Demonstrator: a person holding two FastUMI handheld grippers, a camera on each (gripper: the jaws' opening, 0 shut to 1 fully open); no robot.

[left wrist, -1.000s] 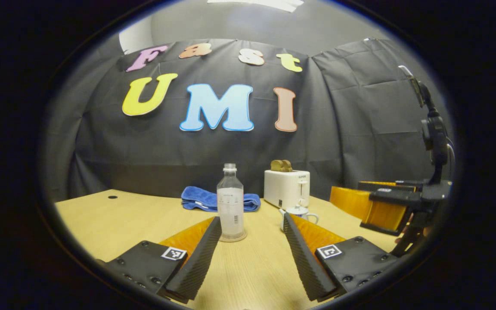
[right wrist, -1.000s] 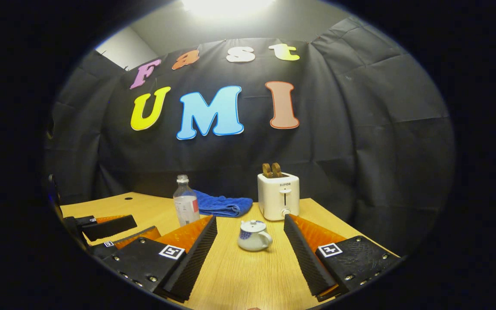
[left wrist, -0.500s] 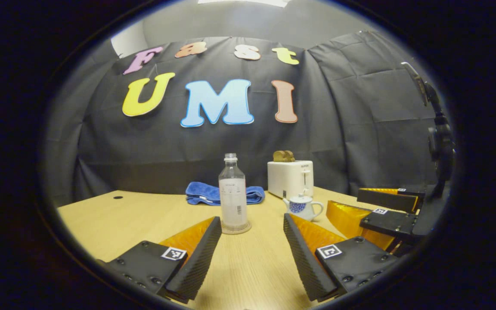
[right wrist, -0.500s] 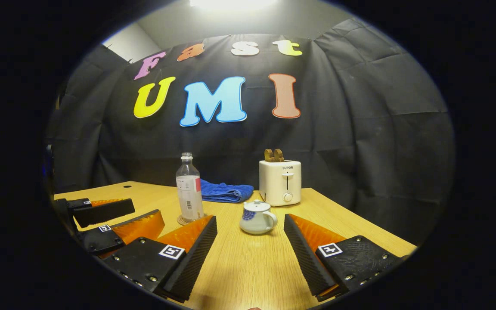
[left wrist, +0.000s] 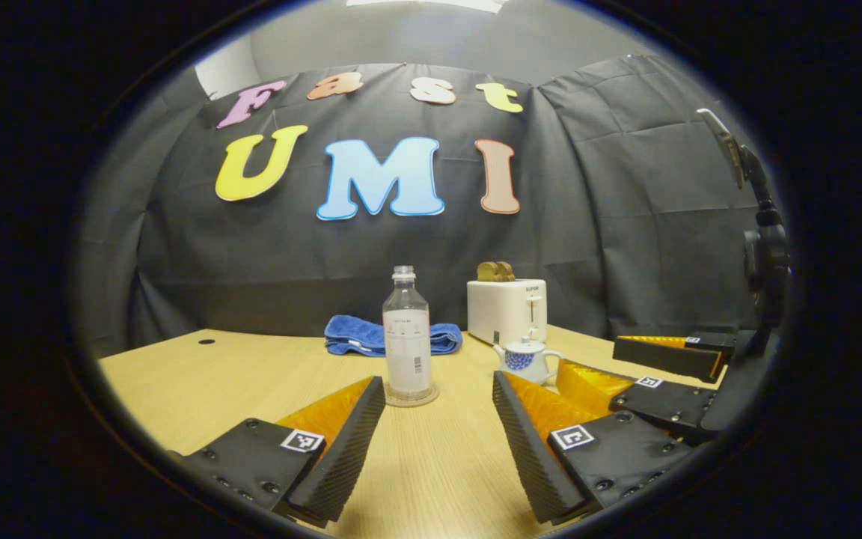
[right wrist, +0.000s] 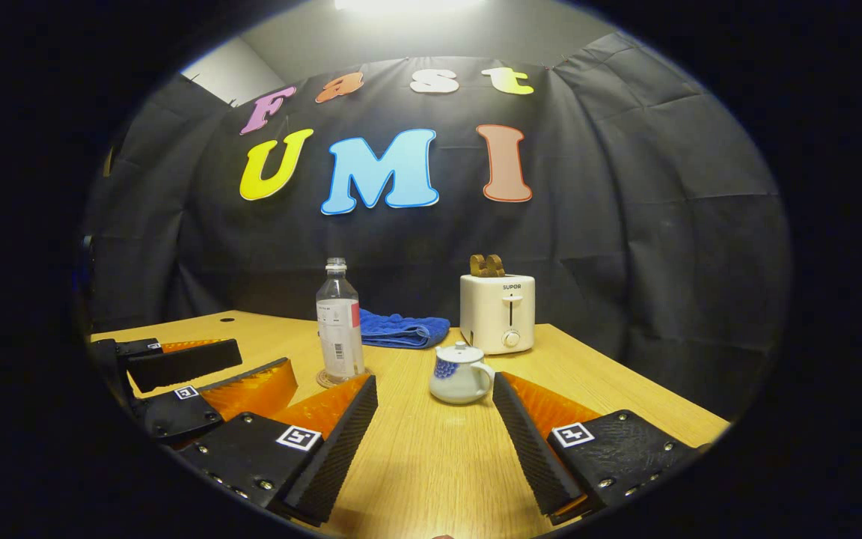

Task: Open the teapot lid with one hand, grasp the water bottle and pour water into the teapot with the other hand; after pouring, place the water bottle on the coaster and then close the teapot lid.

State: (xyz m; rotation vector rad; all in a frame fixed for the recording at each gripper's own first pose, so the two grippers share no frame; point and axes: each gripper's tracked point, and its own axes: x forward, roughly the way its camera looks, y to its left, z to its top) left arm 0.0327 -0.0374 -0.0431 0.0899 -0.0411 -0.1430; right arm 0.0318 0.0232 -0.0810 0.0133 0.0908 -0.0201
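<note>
A clear water bottle (left wrist: 407, 337) stands upright on a round coaster (left wrist: 410, 397) straight ahead of my left gripper (left wrist: 438, 383), which is open and holds nothing. To its right sits a small white teapot (left wrist: 524, 358) with blue flowers, its lid on. In the right gripper view the teapot (right wrist: 461, 374) stands just beyond my open right gripper (right wrist: 435, 382), and the bottle (right wrist: 339, 329) on its coaster (right wrist: 324, 379) is farther left. Each gripper also shows from the side in the other's view, the right gripper (left wrist: 592, 358) and the left gripper (right wrist: 266, 359), both open above the table.
A white toaster (right wrist: 497, 312) with bread in its slots stands behind the teapot. A folded blue towel (right wrist: 401, 329) lies behind the bottle by the black wall. The wooden table (right wrist: 588, 374) ends close to the right of the teapot.
Both views have tilted up and drawn back a little, so the bottle and teapot sit higher and smaller. Both grippers stayed open; nothing on the table has moved.
</note>
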